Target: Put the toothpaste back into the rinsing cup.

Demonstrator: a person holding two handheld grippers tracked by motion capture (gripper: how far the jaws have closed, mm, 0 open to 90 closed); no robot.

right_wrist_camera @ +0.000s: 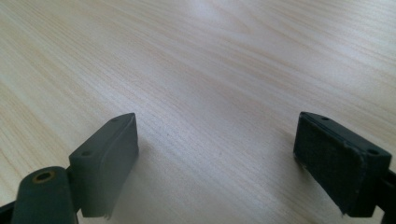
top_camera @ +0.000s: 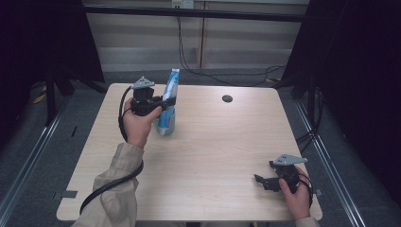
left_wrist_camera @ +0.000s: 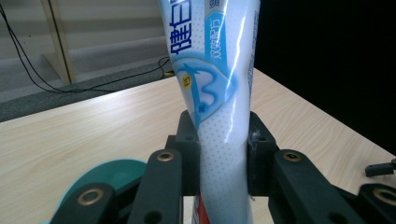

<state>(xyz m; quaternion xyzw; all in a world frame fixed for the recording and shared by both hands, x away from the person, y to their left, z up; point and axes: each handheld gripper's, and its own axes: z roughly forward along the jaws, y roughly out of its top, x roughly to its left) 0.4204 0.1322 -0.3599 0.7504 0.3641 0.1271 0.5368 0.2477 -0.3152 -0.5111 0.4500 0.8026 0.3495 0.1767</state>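
Observation:
A white and blue toothpaste tube (top_camera: 169,97) stands upright at the table's far left, its lower end inside a teal cup (top_camera: 166,124). My left gripper (top_camera: 166,101) is shut on the tube's middle; in the left gripper view both pads (left_wrist_camera: 259,156) press on the tube (left_wrist_camera: 219,116), and the cup's teal rim (left_wrist_camera: 109,175) shows below. Near the front right corner my right gripper (top_camera: 261,180) rests low over the table, held by a hand. Its jaws stand wide open in the right gripper view, pads (right_wrist_camera: 341,161) apart with bare wood between them.
The light wooden table (top_camera: 213,151) has a round black grommet (top_camera: 227,98) at the far middle. Black cables (top_camera: 198,71) trail on the floor behind it. Dark curtains and metal rails flank both sides.

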